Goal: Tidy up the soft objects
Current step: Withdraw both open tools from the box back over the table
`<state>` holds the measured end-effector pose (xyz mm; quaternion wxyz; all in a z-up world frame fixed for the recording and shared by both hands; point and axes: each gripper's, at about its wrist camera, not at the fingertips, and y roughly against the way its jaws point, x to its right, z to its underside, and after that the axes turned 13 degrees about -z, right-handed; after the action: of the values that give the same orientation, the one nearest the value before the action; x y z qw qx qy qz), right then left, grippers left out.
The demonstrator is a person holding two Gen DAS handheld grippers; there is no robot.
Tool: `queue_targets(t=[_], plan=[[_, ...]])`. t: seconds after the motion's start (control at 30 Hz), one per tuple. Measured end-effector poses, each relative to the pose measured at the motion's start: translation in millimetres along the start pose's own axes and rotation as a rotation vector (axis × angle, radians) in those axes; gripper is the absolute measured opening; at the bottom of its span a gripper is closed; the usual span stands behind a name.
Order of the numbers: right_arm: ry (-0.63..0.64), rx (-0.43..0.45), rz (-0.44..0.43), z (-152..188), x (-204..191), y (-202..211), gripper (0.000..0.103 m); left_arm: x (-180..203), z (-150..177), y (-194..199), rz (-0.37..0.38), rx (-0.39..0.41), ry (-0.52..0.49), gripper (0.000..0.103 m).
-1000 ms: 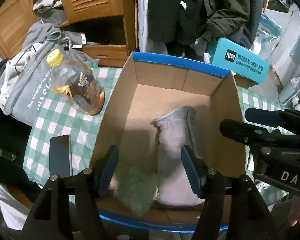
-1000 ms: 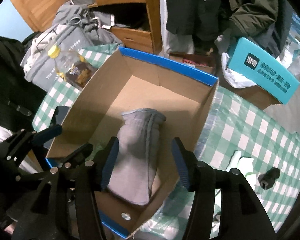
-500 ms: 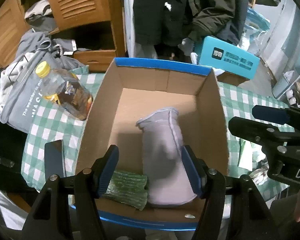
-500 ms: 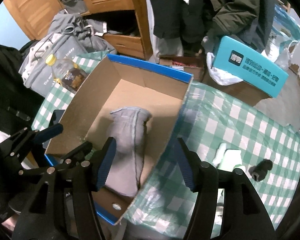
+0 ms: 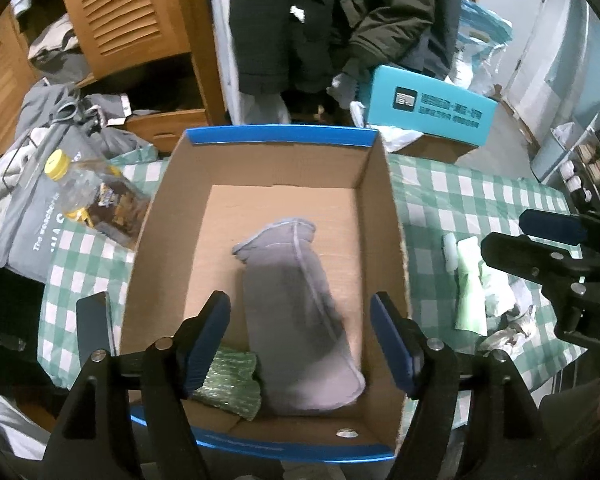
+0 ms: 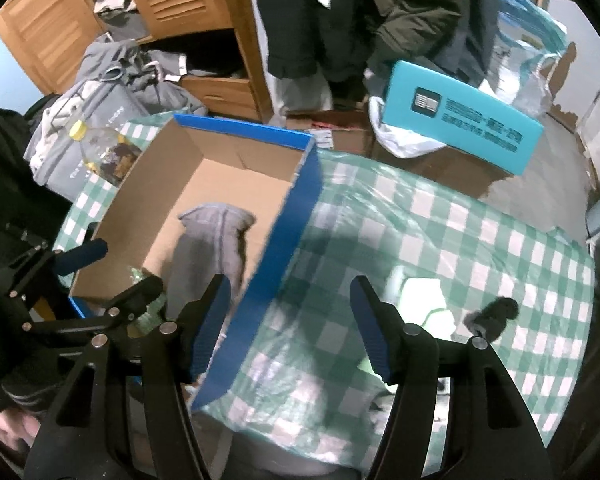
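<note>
An open cardboard box with blue rims sits on the green checked table. Inside lie a grey fabric pouch and a green fuzzy cloth at the near left corner. My left gripper is open and empty above the near end of the box. My right gripper is open and empty, over the box's right wall and the table. A pale green soft item and a small dark object lie on the table right of the box.
A plastic bottle with a yellow cap lies left of the box beside grey clothes. A black phone lies at the near left. A teal box and a wooden cabinet stand behind the table.
Both grippers rose and pulled back from the box. The right gripper swung right, now over the box's right wall and the table. The green cloth lies released in the box corner.
</note>
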<state>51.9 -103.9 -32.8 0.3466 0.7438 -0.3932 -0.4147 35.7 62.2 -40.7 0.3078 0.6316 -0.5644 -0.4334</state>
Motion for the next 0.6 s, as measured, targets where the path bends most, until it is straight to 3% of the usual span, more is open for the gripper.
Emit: queue_targets(t=[0.6], plan=[[-0.114, 0.025, 0.063, 35, 76, 35, 0.063, 72, -5, 13, 0.045, 0.015, -0.127, 0.075]])
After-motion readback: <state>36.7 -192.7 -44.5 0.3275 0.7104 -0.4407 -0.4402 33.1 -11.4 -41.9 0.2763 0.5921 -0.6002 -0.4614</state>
